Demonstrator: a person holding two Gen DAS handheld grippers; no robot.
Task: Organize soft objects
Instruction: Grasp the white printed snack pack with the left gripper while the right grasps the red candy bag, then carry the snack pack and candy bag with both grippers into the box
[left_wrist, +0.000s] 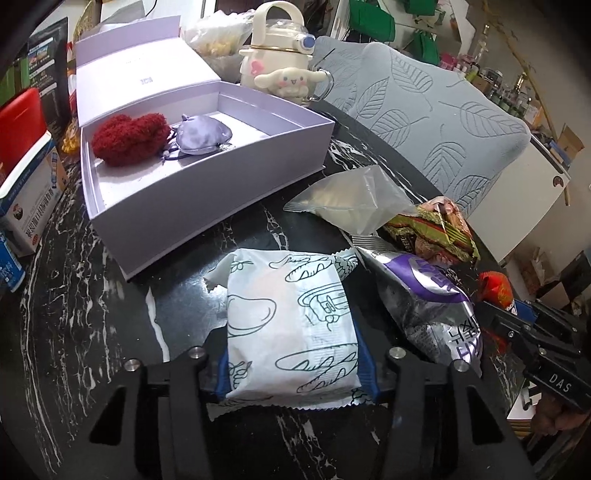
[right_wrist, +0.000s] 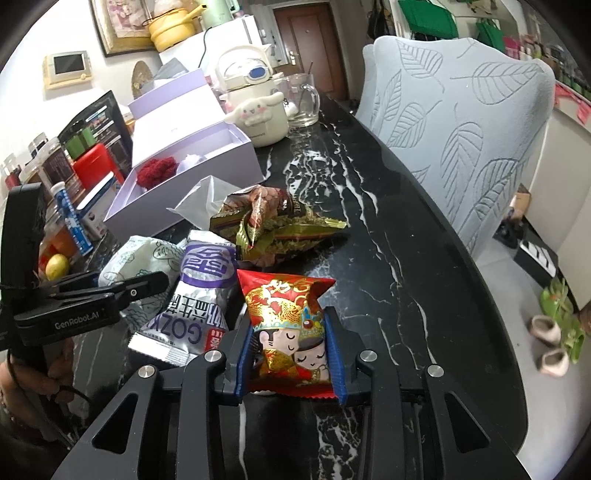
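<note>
My left gripper (left_wrist: 291, 365) is shut on a white packet with green line drawings (left_wrist: 291, 325), low over the black marble table (left_wrist: 74, 314). My right gripper (right_wrist: 291, 354) is shut on a red packet with cartoon figures (right_wrist: 288, 325). An open lilac box (left_wrist: 207, 188) stands ahead left, holding a red fuzzy pouch (left_wrist: 129, 138) and a lilac satin pouch (left_wrist: 203, 134). Between the grippers lie a silver and purple packet (left_wrist: 432, 299), a clear bag (left_wrist: 358, 201) and a gold-green packet (left_wrist: 436, 229). The right gripper shows at the right edge of the left wrist view (left_wrist: 524, 332).
A cream cartoon kettle (left_wrist: 280, 55) and a glass mug (right_wrist: 303, 99) stand behind the box. Red and white cartons (left_wrist: 26, 166) line the table's left edge. A chair with a grey leaf cover (right_wrist: 461, 129) stands along the table's right side.
</note>
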